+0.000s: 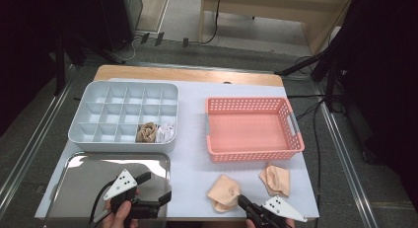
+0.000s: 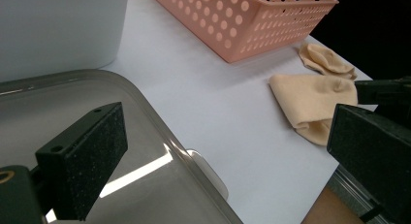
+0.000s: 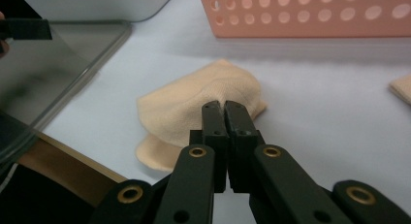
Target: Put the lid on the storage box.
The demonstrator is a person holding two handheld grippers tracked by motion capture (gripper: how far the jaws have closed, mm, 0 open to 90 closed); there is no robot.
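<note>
A peach sock [image 1: 224,191] [image 2: 310,100] [image 3: 184,105] lies folded on the white table top near the front edge. My right gripper [image 1: 242,201] [image 3: 225,105] is shut, its tips pinching a raised fold of that sock. A second peach sock [image 1: 275,178] [image 2: 324,59] [image 3: 402,86] lies to its right, just in front of the pink basket [image 1: 254,154] [image 2: 257,25] [image 3: 310,15]. My left gripper [image 1: 157,187] [image 2: 228,151] hangs open over the right end of the shiny metal tray [image 1: 88,188] [image 2: 72,98], with nothing between its jaws.
A grey compartment organiser [image 1: 123,141] stands at the back left; a rolled brown sock [image 1: 146,133] and a white one [image 1: 166,133] sit in its front-row cells. The pink basket has nothing in it. The table's front edge is close under both hands.
</note>
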